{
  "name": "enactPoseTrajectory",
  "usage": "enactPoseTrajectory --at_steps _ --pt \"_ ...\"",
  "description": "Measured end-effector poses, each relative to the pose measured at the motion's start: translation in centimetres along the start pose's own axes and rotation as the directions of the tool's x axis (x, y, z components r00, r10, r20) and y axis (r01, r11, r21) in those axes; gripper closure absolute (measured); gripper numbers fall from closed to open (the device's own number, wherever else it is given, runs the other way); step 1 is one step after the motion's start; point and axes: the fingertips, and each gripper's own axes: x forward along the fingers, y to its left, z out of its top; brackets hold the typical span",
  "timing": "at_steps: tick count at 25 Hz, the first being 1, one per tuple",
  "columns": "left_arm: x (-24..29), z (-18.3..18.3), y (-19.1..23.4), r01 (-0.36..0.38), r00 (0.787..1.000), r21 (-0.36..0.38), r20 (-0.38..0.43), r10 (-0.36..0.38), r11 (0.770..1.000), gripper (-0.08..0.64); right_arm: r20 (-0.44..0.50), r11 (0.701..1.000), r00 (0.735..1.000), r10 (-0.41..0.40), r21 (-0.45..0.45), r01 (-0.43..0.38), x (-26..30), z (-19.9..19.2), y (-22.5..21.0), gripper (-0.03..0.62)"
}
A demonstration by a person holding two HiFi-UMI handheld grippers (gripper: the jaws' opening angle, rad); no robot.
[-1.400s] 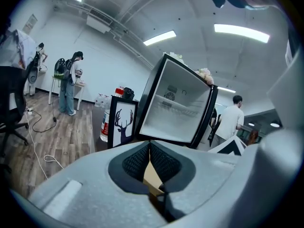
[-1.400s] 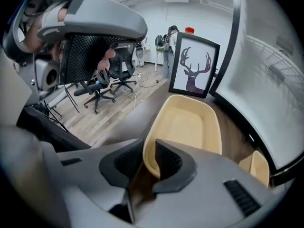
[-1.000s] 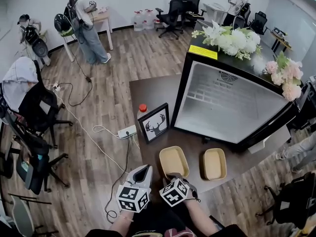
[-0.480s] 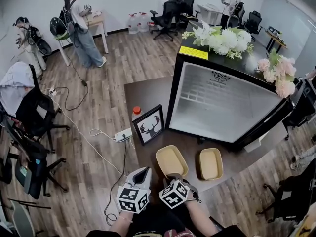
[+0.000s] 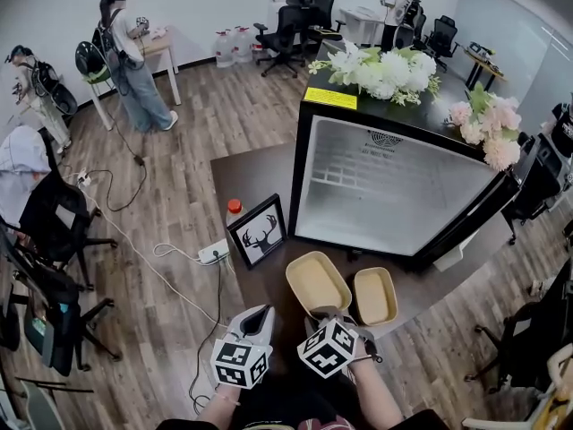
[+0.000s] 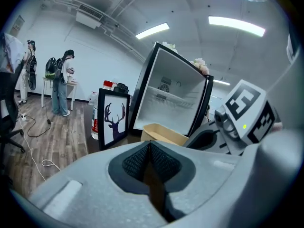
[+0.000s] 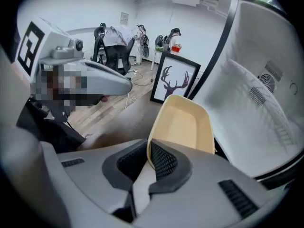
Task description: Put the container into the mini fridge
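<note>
Two tan containers lie on the dark table point(image 5: 255, 173) in front of the open mini fridge point(image 5: 394, 186). My right gripper point(image 5: 324, 315) is shut on the near rim of the left container point(image 5: 318, 281), its jaws having just been closing on it. In the right gripper view that container point(image 7: 183, 122) hangs tilted from the pads point(image 7: 161, 159), off the table, with the white fridge interior point(image 7: 256, 99) to its right. The second container point(image 5: 375, 296) sits flat beside it. My left gripper point(image 5: 260, 316) hovers to the left, shut and empty, its jaws point(image 6: 148, 151) meeting.
A framed deer picture point(image 5: 258, 231) and a red-capped bottle point(image 5: 234, 210) stand at the table's left edge. Flowers point(image 5: 380, 68) lie on top of the fridge. A power strip point(image 5: 213, 252) with cables lies on the floor, and office chairs point(image 5: 49, 231) and people stand further left.
My right gripper has risen, lifting the left container's near edge off the table so it tilts. The left gripper has stayed where it was.
</note>
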Motion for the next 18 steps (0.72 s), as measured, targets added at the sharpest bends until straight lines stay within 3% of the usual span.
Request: enactPoseTrajectory --at_steps 7,18 --pt "0.6 0.6 -1.2 0.054 0.999 0.021 0.003 -0.054 0.998 0.551 0.037 0.999 0.999 -0.023 0.033 0.022 -3.8 1.4 -2.8 0.565" --pt "1.7 1.0 -3.2 0.118 0.993 0.05 0.0 -0.118 0.992 0.551 0.091 0.998 0.994 -0.061 0.004 0.061 -8.2 3.9 -7.9 0.565"
